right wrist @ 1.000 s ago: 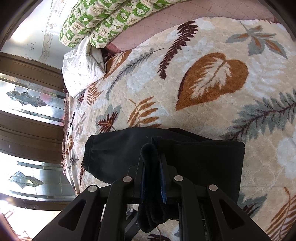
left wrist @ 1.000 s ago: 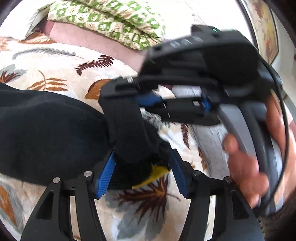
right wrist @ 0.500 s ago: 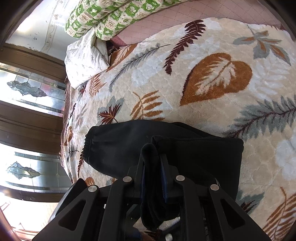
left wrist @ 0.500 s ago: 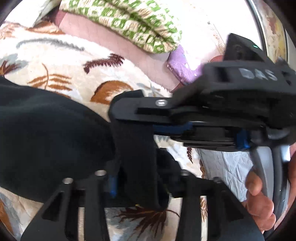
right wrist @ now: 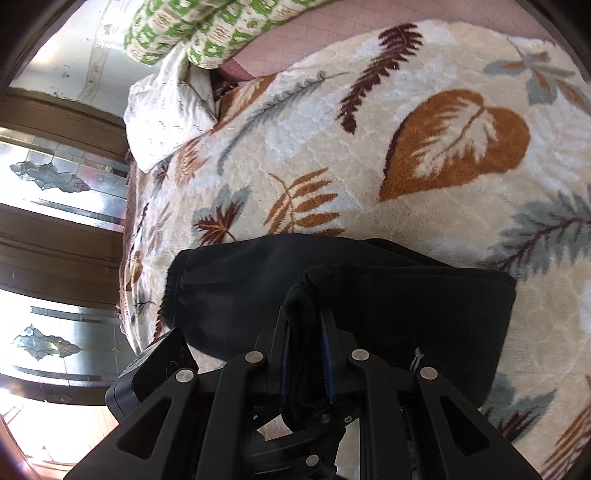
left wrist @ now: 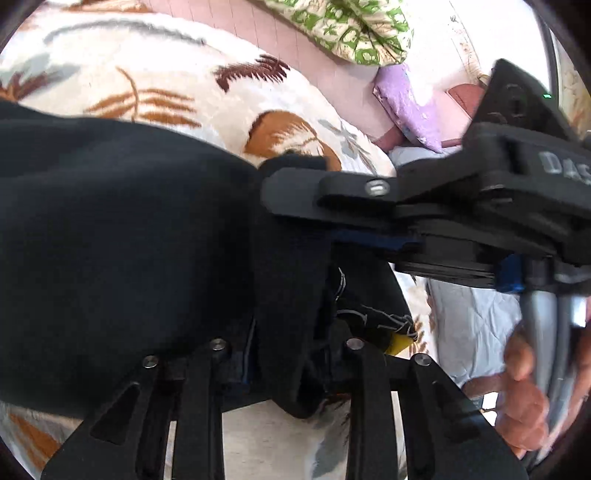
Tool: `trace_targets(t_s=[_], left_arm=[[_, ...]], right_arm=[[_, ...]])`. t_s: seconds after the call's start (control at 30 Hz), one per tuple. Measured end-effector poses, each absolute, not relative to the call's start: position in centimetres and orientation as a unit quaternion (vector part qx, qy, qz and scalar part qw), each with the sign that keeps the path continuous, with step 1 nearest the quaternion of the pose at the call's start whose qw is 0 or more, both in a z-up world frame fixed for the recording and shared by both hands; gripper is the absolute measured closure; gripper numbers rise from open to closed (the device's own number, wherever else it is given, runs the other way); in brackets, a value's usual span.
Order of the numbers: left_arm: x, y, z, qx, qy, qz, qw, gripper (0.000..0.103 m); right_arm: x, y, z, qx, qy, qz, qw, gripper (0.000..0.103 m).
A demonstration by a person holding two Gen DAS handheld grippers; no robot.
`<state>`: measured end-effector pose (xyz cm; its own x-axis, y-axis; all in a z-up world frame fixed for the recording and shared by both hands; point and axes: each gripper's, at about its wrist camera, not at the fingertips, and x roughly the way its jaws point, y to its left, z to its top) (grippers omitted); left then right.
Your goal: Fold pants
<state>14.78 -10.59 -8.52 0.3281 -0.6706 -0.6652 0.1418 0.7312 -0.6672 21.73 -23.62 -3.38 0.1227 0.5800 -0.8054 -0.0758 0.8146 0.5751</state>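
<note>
The black pants [right wrist: 388,306] lie folded on the leaf-patterned blanket [right wrist: 369,147]; they fill the left of the left wrist view [left wrist: 122,240]. My right gripper [right wrist: 306,332] is shut on a bunched black edge of the pants. My left gripper [left wrist: 288,339] is closed in on the same bunch of cloth, fabric hanging between its fingers. The right gripper [left wrist: 424,206] crosses the left wrist view just above the left one, with a yellow tag [left wrist: 397,341] below it.
A green patterned pillow [right wrist: 207,29] and a white pillow [right wrist: 166,110] lie at the head of the bed. A purple cloth [left wrist: 406,107] lies at the bed's far side. Wooden framed glass panels [right wrist: 55,221] stand to the left of the bed.
My left gripper has closed from open onto the pants fold held by the right gripper and moved closer in. The right gripper has kept its hold and shifted slightly.
</note>
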Motion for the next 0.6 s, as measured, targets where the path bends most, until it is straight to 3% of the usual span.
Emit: trace_targets(t_s=[0.1, 0.23, 0.33, 0.47, 0.6], left_arm=[[15.1, -10.2, -8.5, -0.271, 0.529, -0.278, 0.755, 0.077], [14.9, -9.7, -7.9, -0.276, 0.545, -0.296, 0.734, 0.064], [14.2, -9.4, -6.8, -0.245, 0.555, -0.293, 0.739, 0.057], [13.0, -8.1, -5.2, -0.199, 0.572, -0.301, 0.737, 0.057], [13.4, -6.3, -1.9, -0.167, 0.566, -0.317, 0.743, 0.057]], right_arm=[[22.4, -23.2, -4.8, 0.205, 0.630, 0.213, 0.718, 0.081], [21.7, -23.6, -2.8, 0.196, 0.610, 0.214, 0.737, 0.078], [20.5, -25.2, 0.0, 0.207, 0.580, 0.217, 0.757, 0.069], [17.3, -28.9, 2.6, 0.255, 0.540, 0.213, 0.773, 0.052], [12.9, -32.3, 0.9, 0.357, 0.516, 0.200, 0.753, 0.047]])
